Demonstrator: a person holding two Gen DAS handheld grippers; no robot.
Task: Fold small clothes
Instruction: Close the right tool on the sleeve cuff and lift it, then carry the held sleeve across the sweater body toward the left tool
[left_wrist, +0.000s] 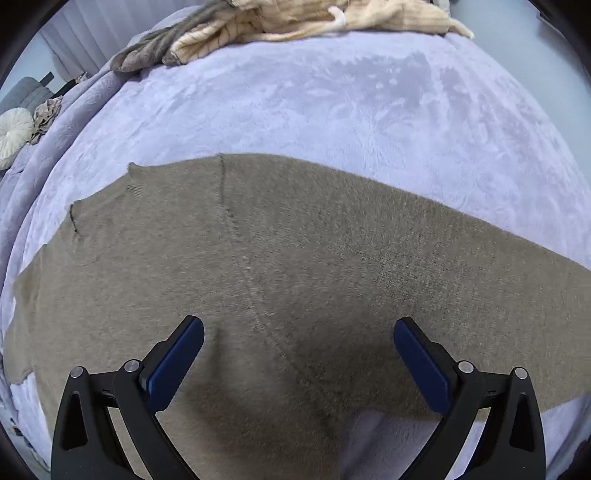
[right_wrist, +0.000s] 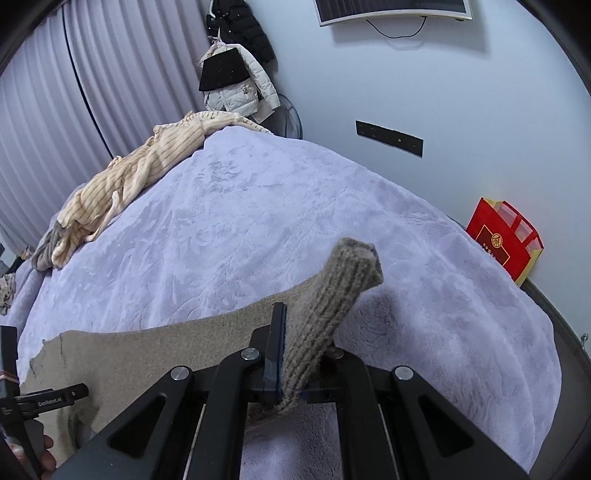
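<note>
A taupe knit sweater (left_wrist: 295, 240) lies spread flat on the lilac fleece blanket (left_wrist: 332, 110) that covers the bed. My left gripper (left_wrist: 299, 325) hovers open just above the sweater's body, nothing between its blue pads. In the right wrist view my right gripper (right_wrist: 306, 332) is shut on the sweater's ribbed sleeve cuff (right_wrist: 347, 273). The cuff sticks up past the fingertips, lifted off the blanket (right_wrist: 295, 206). The sweater's body (right_wrist: 147, 354) stretches to the left. The right finger is hidden behind the cuff.
A cream striped garment (right_wrist: 147, 166) and a grey one (left_wrist: 147, 51) lie heaped at the bed's far edge. A red paper bag (right_wrist: 506, 240) stands on the floor to the right. Jackets (right_wrist: 236, 74) hang by the curtain. A person's hand (right_wrist: 40, 454) shows at lower left.
</note>
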